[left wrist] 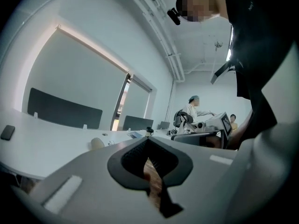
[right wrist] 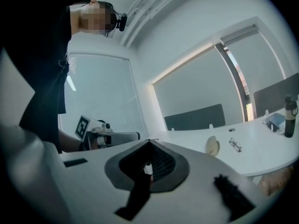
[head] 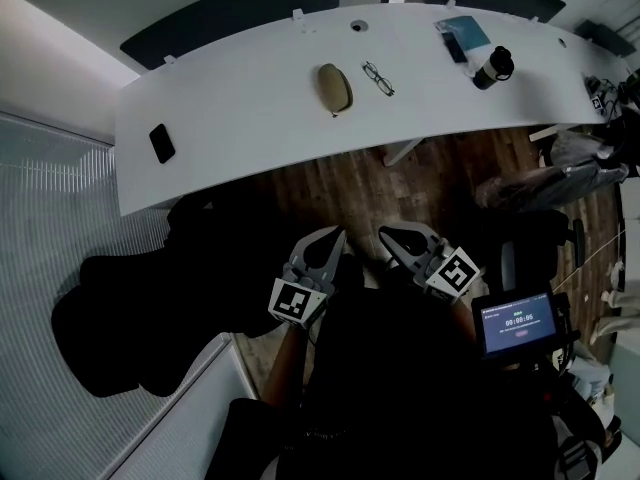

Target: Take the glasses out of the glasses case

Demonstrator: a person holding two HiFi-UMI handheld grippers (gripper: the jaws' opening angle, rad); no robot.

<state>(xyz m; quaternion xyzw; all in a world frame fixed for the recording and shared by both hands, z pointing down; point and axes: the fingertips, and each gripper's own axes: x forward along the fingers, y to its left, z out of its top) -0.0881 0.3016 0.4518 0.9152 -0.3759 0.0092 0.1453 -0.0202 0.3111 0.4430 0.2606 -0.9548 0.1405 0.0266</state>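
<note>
The glasses [head: 378, 78] were seen lying on the white counter [head: 250, 118] just beside the tan glasses case [head: 334, 88]. The case appeared closed and its inside was not shown, so the removal was judged already done, or a fresh round not yet begun. The left hand-held gripper [head: 337, 234] and the right hand-held gripper [head: 386, 234] were held near the body, well apart from the counter, jaws fully together with nothing between them; any further handling would call for both to be carried forward and opened.
</note>
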